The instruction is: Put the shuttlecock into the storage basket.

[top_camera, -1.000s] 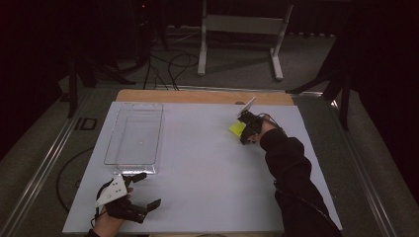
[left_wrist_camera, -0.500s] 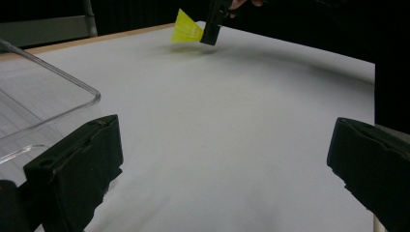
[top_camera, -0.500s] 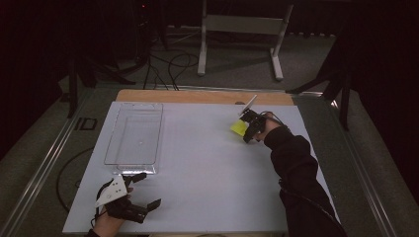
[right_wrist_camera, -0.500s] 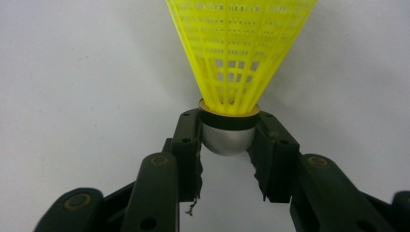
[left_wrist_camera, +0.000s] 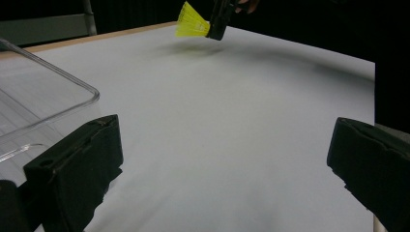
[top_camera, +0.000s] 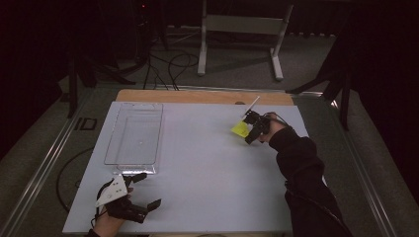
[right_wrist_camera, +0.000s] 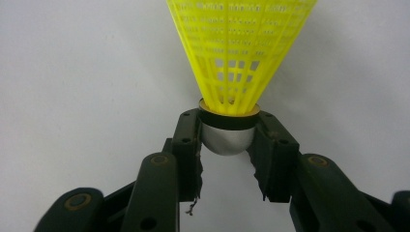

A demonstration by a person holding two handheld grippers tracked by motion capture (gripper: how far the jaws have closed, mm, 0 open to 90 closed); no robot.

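With its jaws clamped on the cork of the yellow shuttlecock (right_wrist_camera: 227,130), the right gripper (top_camera: 253,129) holds it just above the surface (top_camera: 207,163), and the likely next move is carrying it leftward to the clear tray (top_camera: 134,134), while the left gripper (top_camera: 129,197) waits, jaws wide and empty.

right gripper (right_wrist_camera: 227,140) fingers clamped, left gripper (top_camera: 141,190) agape

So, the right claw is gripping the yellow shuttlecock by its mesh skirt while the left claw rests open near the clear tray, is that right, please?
Not quite: the right claw grips the yellow shuttlecock by its rounded cork head, not the skirt, as the right gripper view shows. The left claw does rest open near the clear tray.
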